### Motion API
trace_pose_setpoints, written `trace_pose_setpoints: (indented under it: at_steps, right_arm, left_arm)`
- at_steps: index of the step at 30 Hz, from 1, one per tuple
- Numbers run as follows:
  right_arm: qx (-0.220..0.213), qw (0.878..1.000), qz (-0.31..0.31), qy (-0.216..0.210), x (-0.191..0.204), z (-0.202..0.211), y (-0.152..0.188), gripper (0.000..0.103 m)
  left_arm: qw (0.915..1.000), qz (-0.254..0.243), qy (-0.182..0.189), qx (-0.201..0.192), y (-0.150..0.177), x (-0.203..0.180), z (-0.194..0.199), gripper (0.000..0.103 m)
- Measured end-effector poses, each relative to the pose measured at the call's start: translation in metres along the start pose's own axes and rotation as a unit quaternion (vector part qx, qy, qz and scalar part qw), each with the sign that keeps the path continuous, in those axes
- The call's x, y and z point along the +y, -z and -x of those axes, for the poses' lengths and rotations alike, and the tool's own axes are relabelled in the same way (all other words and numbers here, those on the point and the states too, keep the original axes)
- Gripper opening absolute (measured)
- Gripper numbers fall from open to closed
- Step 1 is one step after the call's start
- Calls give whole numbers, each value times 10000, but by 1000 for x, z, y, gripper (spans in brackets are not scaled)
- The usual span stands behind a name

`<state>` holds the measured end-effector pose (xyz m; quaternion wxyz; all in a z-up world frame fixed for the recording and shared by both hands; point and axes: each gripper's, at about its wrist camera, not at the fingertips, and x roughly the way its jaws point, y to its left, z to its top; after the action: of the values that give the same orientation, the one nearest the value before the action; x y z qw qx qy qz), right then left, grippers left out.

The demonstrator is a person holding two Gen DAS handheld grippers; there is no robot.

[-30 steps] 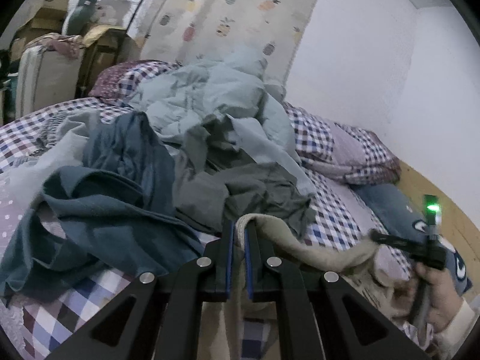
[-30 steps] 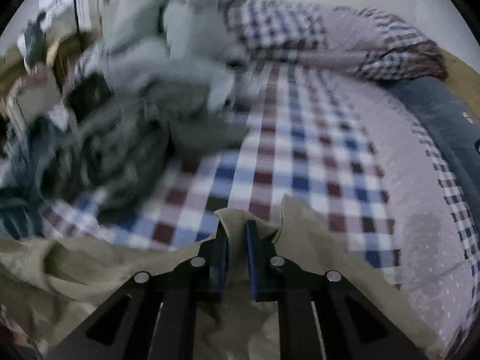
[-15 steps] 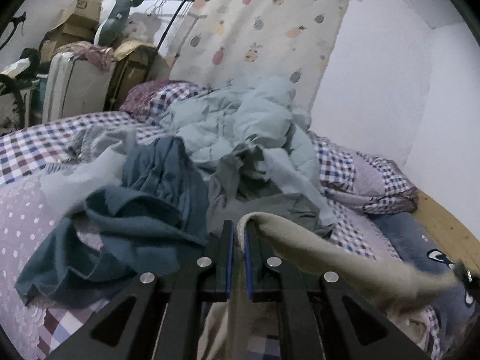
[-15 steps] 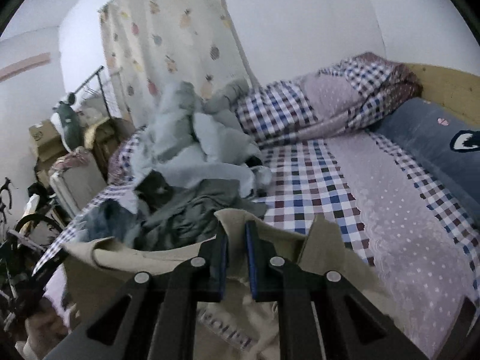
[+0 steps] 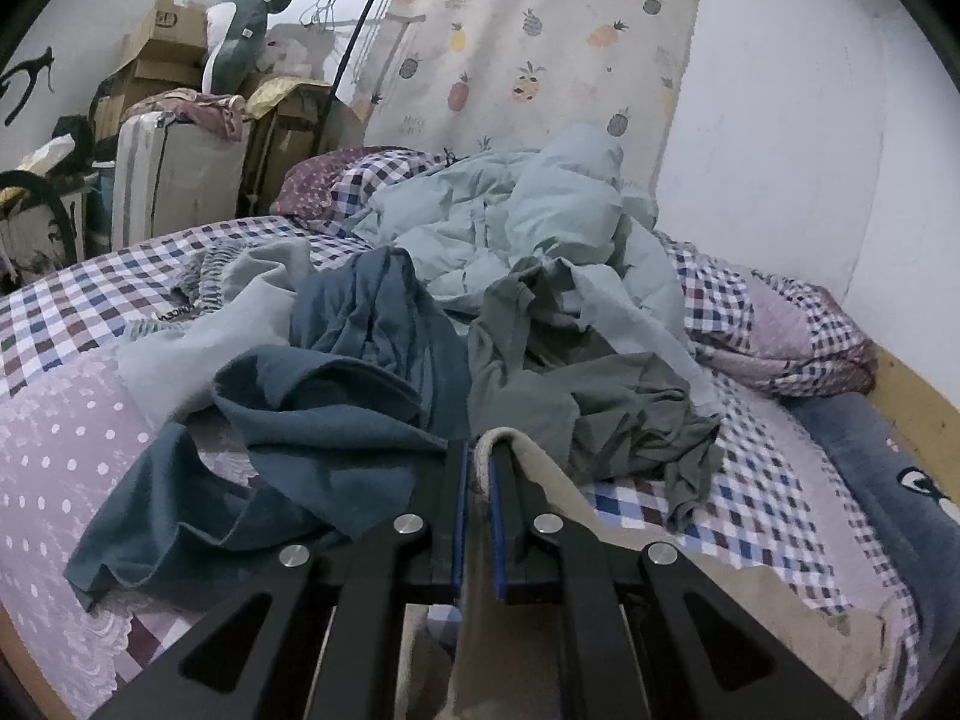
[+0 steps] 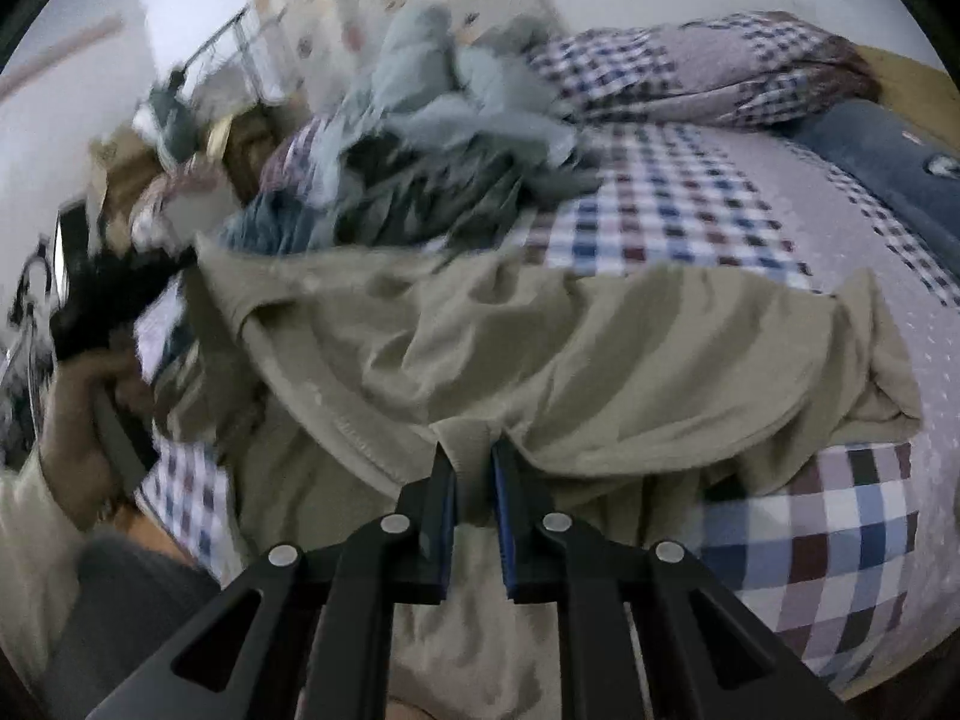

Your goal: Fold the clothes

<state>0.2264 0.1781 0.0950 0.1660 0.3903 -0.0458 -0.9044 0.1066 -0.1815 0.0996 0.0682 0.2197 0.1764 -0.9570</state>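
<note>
Left wrist view: left gripper pinches a hem of the beige garment. Right gripper has that garment's edge between its jaws, which are opening. The garment drapes across the checked bedspread; beyond lie crumpled clothes, then cardboard boxes.

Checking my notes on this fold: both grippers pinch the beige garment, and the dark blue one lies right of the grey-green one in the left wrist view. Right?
One slip. In the left wrist view the dark blue garment lies left of the grey-green one, not right. The rest holds: the left gripper and the right gripper each pinch the beige garment.
</note>
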Motion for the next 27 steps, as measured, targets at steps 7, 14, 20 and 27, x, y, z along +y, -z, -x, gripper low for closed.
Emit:
trace_pose_setpoints:
  at_steps: [7, 14, 20, 27]
  right_arm:
    - [183, 9981, 584, -77, 6, 6, 13, 33]
    - [7, 9902, 1323, 456, 4, 21, 25, 40]
    - [-418, 9526, 2272, 1978, -25, 43, 25, 41]
    - [-392, 8674, 3761, 3234, -50, 25, 44, 45]
  left_arm:
    - [9999, -97, -108, -8, 1, 1, -3, 6]
    - [9997, -147, -168, -58, -1, 1, -4, 6]
    - [9998, -100, -128, -128, -5, 1, 0, 6]
    - [9997, 24, -154, -195, -9, 1, 0, 6]
